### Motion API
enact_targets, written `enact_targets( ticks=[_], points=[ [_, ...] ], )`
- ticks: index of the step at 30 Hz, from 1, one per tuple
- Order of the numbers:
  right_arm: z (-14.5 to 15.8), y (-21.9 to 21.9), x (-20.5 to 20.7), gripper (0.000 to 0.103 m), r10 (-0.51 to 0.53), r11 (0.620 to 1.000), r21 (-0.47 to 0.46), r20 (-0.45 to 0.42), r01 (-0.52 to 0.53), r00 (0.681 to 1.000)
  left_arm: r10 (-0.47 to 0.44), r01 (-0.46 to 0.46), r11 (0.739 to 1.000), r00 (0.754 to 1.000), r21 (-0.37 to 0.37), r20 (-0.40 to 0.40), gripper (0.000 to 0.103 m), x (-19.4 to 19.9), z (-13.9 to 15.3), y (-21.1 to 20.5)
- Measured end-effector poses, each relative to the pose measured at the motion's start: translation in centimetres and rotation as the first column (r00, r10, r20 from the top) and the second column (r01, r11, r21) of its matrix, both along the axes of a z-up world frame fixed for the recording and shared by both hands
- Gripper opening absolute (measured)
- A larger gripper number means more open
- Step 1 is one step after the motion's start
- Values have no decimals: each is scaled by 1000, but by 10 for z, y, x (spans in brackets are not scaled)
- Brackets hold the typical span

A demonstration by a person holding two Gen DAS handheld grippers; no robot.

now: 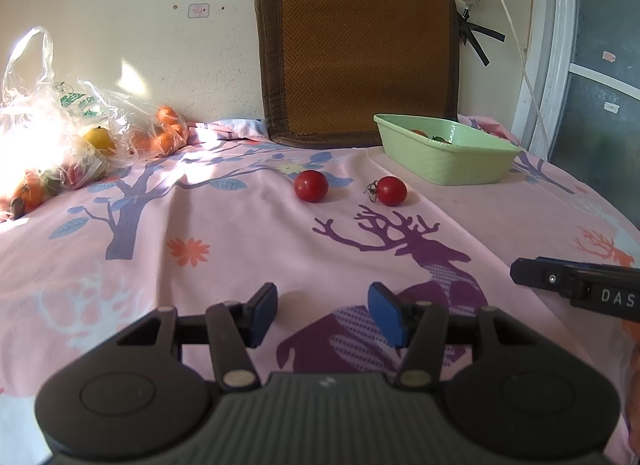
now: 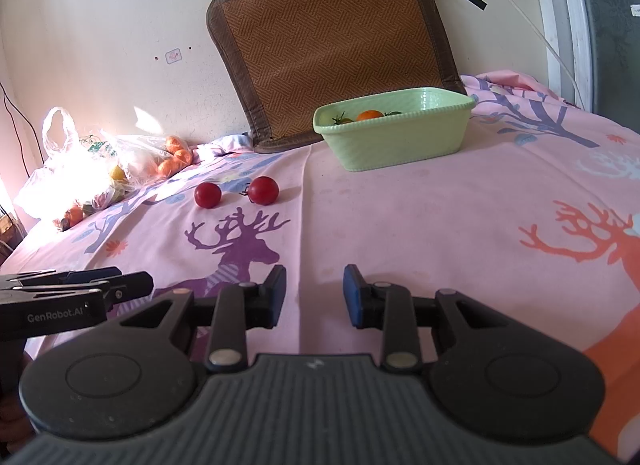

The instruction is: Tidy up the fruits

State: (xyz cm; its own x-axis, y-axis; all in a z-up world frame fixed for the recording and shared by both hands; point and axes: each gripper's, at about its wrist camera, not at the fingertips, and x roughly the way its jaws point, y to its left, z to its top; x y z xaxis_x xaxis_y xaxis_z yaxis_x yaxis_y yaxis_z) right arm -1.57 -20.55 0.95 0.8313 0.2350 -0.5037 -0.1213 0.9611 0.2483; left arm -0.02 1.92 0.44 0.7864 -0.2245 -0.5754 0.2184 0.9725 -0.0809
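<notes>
Two red tomatoes lie side by side on the pink cloth: the left tomato and the right tomato, which has a stem. Behind them to the right stands a pale green basket with an orange fruit and green-stemmed pieces inside. My left gripper hovers low over the cloth well short of the tomatoes, jaws apart with nothing between them. My right gripper is also open and empty, nearer the basket side. Each gripper shows at the edge of the other's view.
A clear plastic bag with oranges and other fruit lies at the back left in bright sunlight. A brown woven cushion leans on the wall behind the basket. A white cable hangs at the right.
</notes>
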Motion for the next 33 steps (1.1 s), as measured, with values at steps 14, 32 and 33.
enact_targets(
  ticks=[14, 32, 33],
  points=[
    [-1, 1, 0, 34, 4, 1000, 3, -2, -4, 1000, 0, 0, 1000, 1000, 0, -1, 52, 0, 0, 0],
    [0, 2, 1, 34, 5, 1000, 2, -3, -5, 1000, 0, 0, 1000, 1000, -2, -2, 54, 1, 0, 0],
    [-1, 2, 1, 34, 5, 1000, 2, -3, -5, 1000, -1, 1, 1000, 1000, -3, -3, 54, 1, 0, 0]
  ],
)
